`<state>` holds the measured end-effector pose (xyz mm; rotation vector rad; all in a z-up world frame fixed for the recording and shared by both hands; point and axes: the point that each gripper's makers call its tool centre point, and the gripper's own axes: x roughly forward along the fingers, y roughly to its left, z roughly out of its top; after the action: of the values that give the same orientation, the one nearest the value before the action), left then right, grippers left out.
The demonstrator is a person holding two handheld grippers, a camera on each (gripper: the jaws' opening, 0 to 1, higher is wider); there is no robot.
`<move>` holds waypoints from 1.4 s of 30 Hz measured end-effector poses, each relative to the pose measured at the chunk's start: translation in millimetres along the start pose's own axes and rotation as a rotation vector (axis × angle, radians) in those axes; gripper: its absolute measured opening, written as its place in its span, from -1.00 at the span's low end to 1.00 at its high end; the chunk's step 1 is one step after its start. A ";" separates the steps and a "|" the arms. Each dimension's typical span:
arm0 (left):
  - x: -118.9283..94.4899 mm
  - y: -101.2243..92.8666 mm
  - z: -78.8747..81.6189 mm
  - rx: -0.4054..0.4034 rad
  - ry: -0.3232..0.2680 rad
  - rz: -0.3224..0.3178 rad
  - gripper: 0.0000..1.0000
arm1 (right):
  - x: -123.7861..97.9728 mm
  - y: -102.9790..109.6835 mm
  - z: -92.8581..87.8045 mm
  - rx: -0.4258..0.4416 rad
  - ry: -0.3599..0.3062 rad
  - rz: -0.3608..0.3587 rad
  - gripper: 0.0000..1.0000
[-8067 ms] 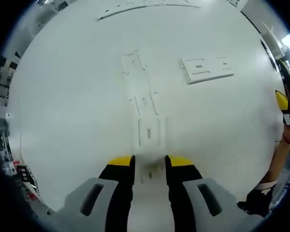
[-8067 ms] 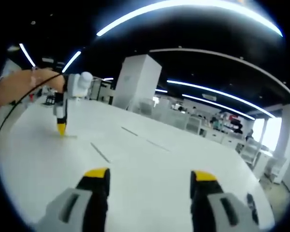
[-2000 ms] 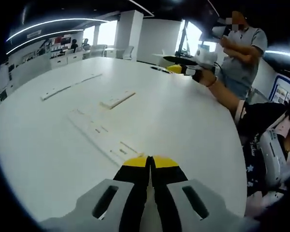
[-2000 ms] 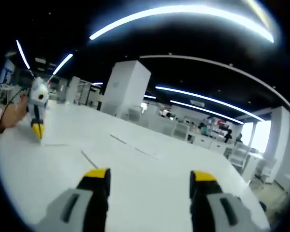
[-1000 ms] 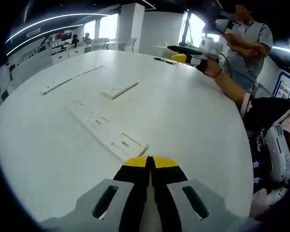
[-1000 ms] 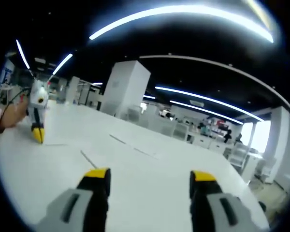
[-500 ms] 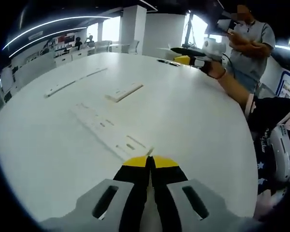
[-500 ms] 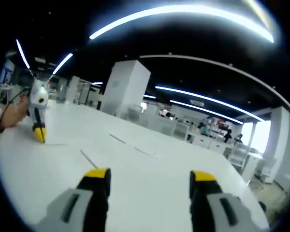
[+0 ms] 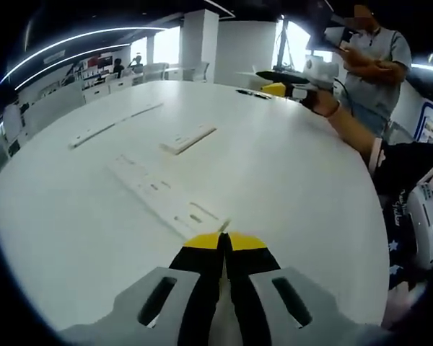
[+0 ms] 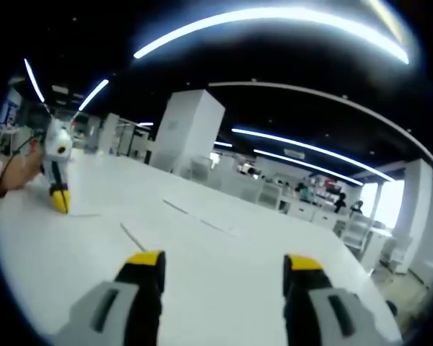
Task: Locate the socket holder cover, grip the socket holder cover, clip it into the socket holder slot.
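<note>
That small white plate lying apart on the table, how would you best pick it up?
The loose cover lies flat and is long and thin, so come from above and pinch across its narrow width, near the middle, probably with the open right gripper.

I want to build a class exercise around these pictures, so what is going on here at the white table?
A person holds a two-jaw gripper in each hand over a white table. The left gripper is shut at the near end of a long white socket holder. A white cover piece lies farther off, untouched. The right gripper hovers open, holding nothing.
</note>
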<state>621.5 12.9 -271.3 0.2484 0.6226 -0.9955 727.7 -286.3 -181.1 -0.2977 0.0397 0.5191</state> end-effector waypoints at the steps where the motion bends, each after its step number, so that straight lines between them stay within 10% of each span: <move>1: 0.1 0.3 0.1 0.001 -0.001 0.004 -0.94 | 0.1 0.3 -0.1 -0.001 0.001 0.001 0.34; 42: 4.6 18.4 4.7 0.029 -0.036 0.101 -0.94 | 1.8 1.5 -0.2 -0.012 0.004 0.005 0.34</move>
<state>640.6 17.3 -271.7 0.2837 0.5578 -0.9105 728.6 -284.3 -181.9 -0.3106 0.0410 0.5234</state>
